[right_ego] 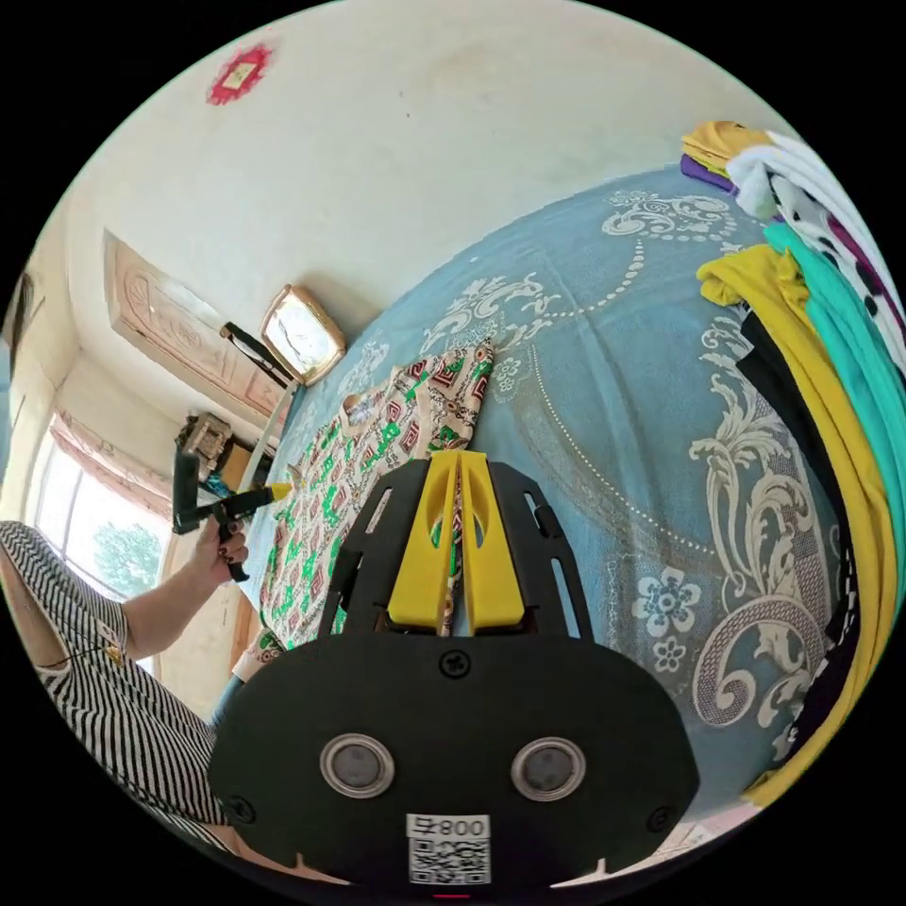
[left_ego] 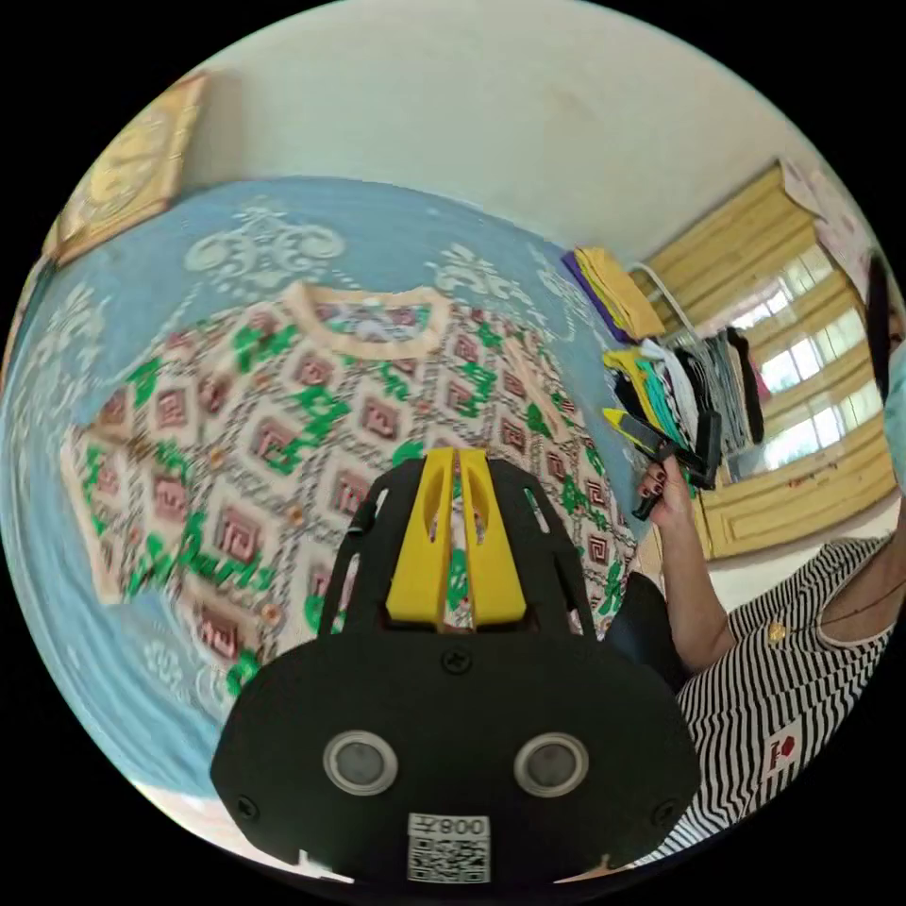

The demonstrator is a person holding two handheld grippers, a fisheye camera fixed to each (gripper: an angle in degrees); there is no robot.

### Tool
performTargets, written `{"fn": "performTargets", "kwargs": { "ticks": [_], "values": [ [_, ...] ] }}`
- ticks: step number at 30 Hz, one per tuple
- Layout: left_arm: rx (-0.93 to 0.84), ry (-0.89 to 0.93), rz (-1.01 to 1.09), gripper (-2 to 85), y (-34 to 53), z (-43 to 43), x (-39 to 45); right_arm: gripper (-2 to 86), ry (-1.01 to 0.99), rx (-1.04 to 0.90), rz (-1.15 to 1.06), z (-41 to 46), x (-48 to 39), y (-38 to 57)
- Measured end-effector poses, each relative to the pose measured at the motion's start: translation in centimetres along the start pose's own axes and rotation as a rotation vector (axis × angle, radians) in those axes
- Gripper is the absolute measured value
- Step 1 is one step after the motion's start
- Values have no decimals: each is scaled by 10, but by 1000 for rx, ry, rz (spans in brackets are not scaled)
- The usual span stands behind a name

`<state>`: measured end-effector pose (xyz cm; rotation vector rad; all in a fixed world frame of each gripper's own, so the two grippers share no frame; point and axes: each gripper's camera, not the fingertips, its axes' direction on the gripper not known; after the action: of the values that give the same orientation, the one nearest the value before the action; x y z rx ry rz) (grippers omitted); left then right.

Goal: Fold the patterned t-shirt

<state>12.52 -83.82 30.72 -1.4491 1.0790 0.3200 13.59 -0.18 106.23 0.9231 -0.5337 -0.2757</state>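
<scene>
The patterned t-shirt (left_ego: 283, 425) lies spread face up on the blue bedspread (left_ego: 113, 283), neckline at 12 o'clock in the left gripper view, one short sleeve out at 9 o'clock and the hem running down toward 6 o'clock under the camera's own body. No crease or doubled layer shows on it, so by the look of things the folding has not begun; every fold is left to do.

In the left gripper view the left claw (left_ego: 457, 458) sits at the centre, its yellow jaws drawn together to a thin slit, hovering above the shirt's lower half with nothing pinched between them as far as can be seen. At 3 o'clock the right claw (left_ego: 618, 420) shows in the person's hand (left_ego: 665, 491), raised off the bed, beside a pile of clothes (left_ego: 661, 377); whether it is parted cannot be told from here.

In the right gripper view the left claw (right_ego: 278, 491) appears at 9 o'clock, held up in a hand (right_ego: 219, 547) over the shirt (right_ego: 377, 453). The right claw (right_ego: 458, 458) at the centre has its jaws nearly closed, only a narrow gap between them, and empty. The pile of clothes (right_ego: 821, 396) runs along the bed's edge from 1 to 4 o'clock, well apart from the shirt.

Judging from this, both claws must next come down to the cloth.
</scene>
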Motion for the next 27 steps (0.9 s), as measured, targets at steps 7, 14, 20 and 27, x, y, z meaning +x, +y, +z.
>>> {"fn": "performTargets", "kwargs": {
  "ticks": [7,14,20,27],
  "values": [
    [276,-124,-641,65,169,-116,-171,4,-157,90,24,10,-30,5],
    [360,52,-771,88,243,-120,-257,42,-255,-270,-308,168,-201,-45],
    [423,99,-743,76,282,-125,-282,59,-232,-522,-592,331,-371,-61],
    [435,95,-679,69,310,-125,-287,73,-70,-697,-803,481,-503,-36]
  ]
}}
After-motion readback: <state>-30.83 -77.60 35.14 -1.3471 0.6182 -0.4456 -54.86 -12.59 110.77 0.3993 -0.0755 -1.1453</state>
